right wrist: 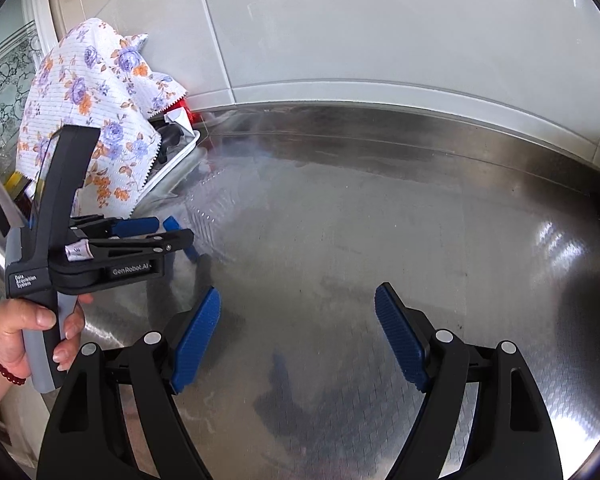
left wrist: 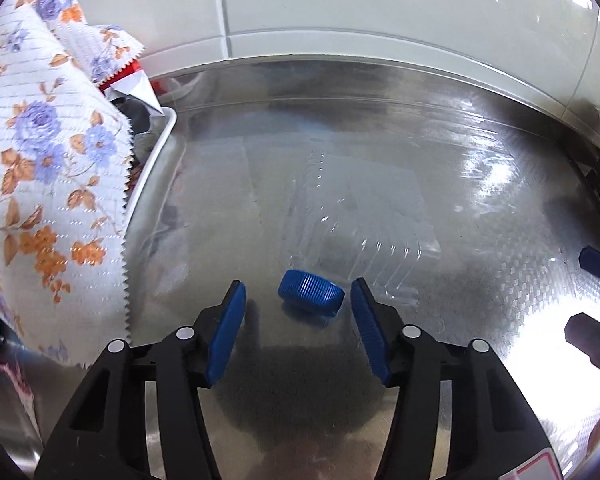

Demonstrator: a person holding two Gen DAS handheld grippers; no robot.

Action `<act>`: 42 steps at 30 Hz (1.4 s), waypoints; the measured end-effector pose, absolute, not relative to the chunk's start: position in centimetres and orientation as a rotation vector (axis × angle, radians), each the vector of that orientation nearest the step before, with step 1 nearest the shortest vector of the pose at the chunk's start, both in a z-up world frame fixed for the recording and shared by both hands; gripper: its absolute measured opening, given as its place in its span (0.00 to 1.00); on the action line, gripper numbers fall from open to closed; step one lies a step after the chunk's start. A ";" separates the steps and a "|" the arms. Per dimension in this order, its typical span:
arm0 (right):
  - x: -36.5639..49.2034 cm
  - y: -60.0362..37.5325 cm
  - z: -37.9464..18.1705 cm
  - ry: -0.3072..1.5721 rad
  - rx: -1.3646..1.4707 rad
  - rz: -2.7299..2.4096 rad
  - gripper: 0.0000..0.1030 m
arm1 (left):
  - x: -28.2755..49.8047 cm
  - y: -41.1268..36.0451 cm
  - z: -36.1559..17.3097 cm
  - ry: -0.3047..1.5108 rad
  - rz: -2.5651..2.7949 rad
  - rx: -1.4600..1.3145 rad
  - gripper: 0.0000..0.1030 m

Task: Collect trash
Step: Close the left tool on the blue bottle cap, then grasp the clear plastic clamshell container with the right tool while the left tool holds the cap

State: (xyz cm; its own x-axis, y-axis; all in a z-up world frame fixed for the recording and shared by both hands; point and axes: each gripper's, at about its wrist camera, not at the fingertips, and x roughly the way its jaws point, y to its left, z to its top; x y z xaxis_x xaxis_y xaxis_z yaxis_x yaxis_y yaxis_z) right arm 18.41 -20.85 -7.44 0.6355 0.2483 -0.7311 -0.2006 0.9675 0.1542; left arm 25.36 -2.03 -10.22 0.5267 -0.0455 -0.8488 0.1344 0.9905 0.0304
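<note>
Progress: collection appears to be at an early stage. A clear plastic bottle (left wrist: 352, 216) with a blue cap (left wrist: 311, 293) lies on its side on the steel worktop (left wrist: 480, 184), not yet picked up. Nothing visible confirms any item already gathered. A white tray (left wrist: 156, 152) beside the bottle holds red-and-white wrappers (left wrist: 134, 82) under a floral cloth (left wrist: 48, 148); whether this tray is the trash receptacle cannot be told.

Left tool (left wrist: 298, 304): jaws spread wide, holding nothing. The cap sits between the two blue pads without touching either, so in my judgement a grip on the bottle's cap end is the step in hand.

Right tool (right wrist: 298, 336): jaws wide open and empty, over bare worktop, well apart from the bottle on the side away from the tray.

Remaining, as judged: close on the bottle, lift it, and deposit it; any further trash is not identifiable here.

Writing: in the right wrist view the left tool's body reads "GenRobot.AI" and "Data Acquisition System". The bottle shows no legible label. A small tag on that tool is too small to read.
</note>
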 end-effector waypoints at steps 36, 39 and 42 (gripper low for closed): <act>27.7 -11.8 -10.3 0.944 0.104 0.341 0.77 | 20.7 3.0 -9.5 0.981 -0.202 0.038 0.31; 27.8 -10.8 -10.1 0.924 0.054 0.323 0.83 | 20.4 3.5 -9.4 0.979 -0.195 0.036 0.31; 27.5 -9.1 -10.2 0.905 -0.055 0.326 0.84 | 20.1 4.0 -9.3 0.980 -0.189 0.029 0.31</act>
